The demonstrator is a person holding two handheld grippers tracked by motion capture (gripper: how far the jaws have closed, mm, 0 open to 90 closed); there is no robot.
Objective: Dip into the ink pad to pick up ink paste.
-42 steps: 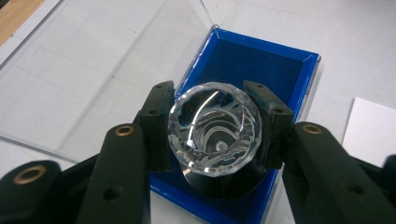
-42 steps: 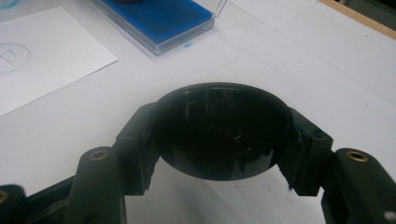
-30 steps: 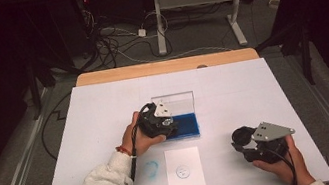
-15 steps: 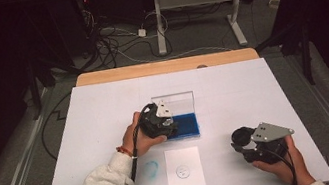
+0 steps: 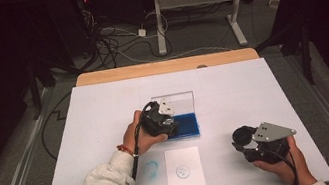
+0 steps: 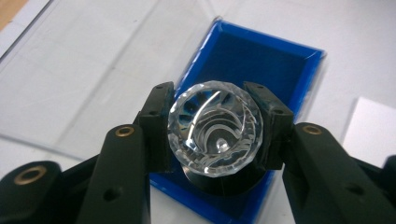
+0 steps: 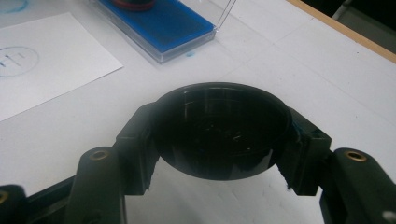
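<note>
Over the blue ink pad [image 6: 261,65], your left gripper [image 6: 215,135] is clamping the clear-handled stamp [image 6: 215,134], inking it; your right gripper [image 7: 219,140] is gripping the black cap [image 7: 219,133]. Next: lift straight, press onto the paper [image 5: 184,173].

Ink pad [image 5: 187,125] behind paper sheet [image 5: 184,173], both on table [image 5: 95,114].

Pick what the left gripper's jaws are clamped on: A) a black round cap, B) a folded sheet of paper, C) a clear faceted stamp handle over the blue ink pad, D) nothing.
C: the left gripper pinches the clear faceted stamp handle over the blue ink pad.
</note>
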